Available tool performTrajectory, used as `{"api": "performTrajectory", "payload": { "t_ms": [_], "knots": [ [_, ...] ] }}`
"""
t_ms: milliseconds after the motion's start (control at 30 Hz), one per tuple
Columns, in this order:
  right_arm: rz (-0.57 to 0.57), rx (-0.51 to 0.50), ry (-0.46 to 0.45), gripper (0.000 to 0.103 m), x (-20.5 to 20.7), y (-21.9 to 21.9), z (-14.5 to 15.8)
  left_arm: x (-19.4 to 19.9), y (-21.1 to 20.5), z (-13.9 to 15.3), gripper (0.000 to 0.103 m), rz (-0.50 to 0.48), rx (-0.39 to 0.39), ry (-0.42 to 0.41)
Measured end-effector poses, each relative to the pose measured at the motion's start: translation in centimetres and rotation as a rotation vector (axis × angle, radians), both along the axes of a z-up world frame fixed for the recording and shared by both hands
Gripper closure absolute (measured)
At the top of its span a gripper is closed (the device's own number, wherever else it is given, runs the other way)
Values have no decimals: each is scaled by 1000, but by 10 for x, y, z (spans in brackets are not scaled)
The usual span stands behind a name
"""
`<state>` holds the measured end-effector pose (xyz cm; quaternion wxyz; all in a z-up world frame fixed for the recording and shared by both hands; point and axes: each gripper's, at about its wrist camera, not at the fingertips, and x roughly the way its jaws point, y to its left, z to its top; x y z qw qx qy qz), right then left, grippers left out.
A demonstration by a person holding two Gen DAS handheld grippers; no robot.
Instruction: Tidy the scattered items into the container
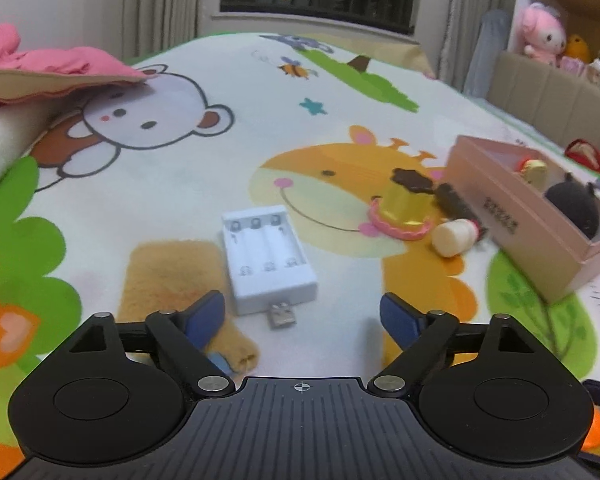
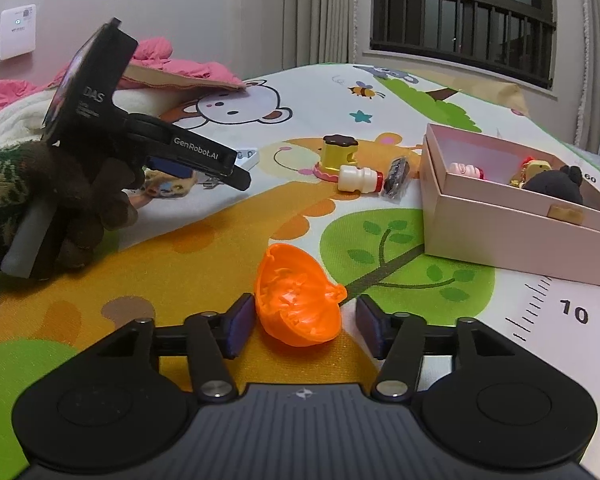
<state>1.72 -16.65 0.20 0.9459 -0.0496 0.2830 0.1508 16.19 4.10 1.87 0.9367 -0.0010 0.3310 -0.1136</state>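
Note:
My left gripper (image 1: 302, 318) is open just above the near end of a white battery case (image 1: 266, 256) with a USB plug, which lies on the cartoon play mat (image 1: 180, 184). A plush tan toy (image 1: 172, 280) lies under the left finger. My right gripper (image 2: 304, 324) is open around an orange half-shell (image 2: 300, 300), with the left pad touching it and the right pad just clear. The pink box (image 2: 516, 216), also seen in the left wrist view (image 1: 512, 216), holds a black plush, a yellow figure and a pink toy.
A yellow pudding toy (image 2: 334, 154), a small white bottle (image 2: 358, 179) and a dark wrapped item (image 2: 396, 174) lie left of the box. The left gripper and the gloved hand (image 2: 60, 196) holding it stand at the left. Pink bedding (image 1: 40, 64) lies at the far left.

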Motion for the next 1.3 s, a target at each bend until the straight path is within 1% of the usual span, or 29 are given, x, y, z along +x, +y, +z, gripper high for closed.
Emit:
{"api": "performTrajectory", "payload": {
  "t_ms": [33, 100, 167, 233, 267, 367, 400, 433, 467, 500, 567, 667, 700, 733, 767, 900, 1000, 1067, 1133, 1167, 1200, 1267, 1300],
  "knots": [
    [-2, 1, 0, 43, 0, 0, 0, 3, 1, 0, 11, 19, 13, -3],
    [-3, 4, 1, 43, 1, -1, 0, 8, 2, 1, 10, 41, 11, 1],
    [-3, 6, 2, 43, 1, -1, -1, 12, 1, 2, 10, 35, -1, 4],
    [-2, 8, 5, 41, 1, -1, -1, 17, -5, 2, 10, 32, 11, 0],
    [-1, 8, 6, 41, 1, -1, -1, 21, -8, 2, 12, 34, 20, 2],
    [-1, 14, 5, 41, 0, -2, -2, 33, -16, -4, 22, 60, 54, 20],
    [-1, 16, 6, 41, 0, -2, -2, 35, -18, -4, 28, 69, 62, 15],
    [-1, 17, 6, 41, 0, -2, -2, 35, -19, -3, 33, 74, 70, 10],
    [0, 16, 6, 41, 0, -2, -2, 33, -20, -2, 48, 71, 75, 7],
    [0, 15, 6, 41, 0, -2, -2, 30, -21, -1, 51, 64, 79, 6],
    [0, 16, 5, 41, 0, -2, -2, 19, -24, 2, 51, 44, 87, 9],
    [4, 15, -2, 41, -1, -3, -1, -8, -30, 5, 51, -11, 100, 5],
    [7, 14, -6, 45, -2, -3, 0, -19, -32, 6, 51, -33, 103, 7],
    [13, 12, -9, 55, -4, -3, 1, -32, -34, 6, 51, -57, 102, 11],
    [23, 8, -9, 59, -6, -2, 3, -45, -35, 7, 51, -80, 98, 16],
    [50, 13, 14, 60, -19, -8, 9, -98, -38, 11, 50, -170, 70, 34],
    [52, -14, 25, 60, -33, -18, 11, -132, -41, 13, 49, -237, 75, 35],
    [40, -52, 12, 54, -43, -26, 12, -149, -42, 12, 48, -282, 93, 32],
    [1, -87, -10, 32, -51, -34, 12, -160, -41, 10, 41, -313, 130, 28],
    [-24, -95, -18, 30, -53, -40, 12, -163, -39, 8, 36, -314, 155, 20],
    [-45, -97, -19, 28, -54, -44, 12, -164, -36, 7, 27, -306, 178, 10],
    [-89, -90, -13, 27, -53, -52, 12, -162, -27, 6, 20, -261, 201, 2],
    [-105, -86, -10, 25, -53, -54, 11, -160, -21, 6, 19, -227, 207, 0]
  ]
}}
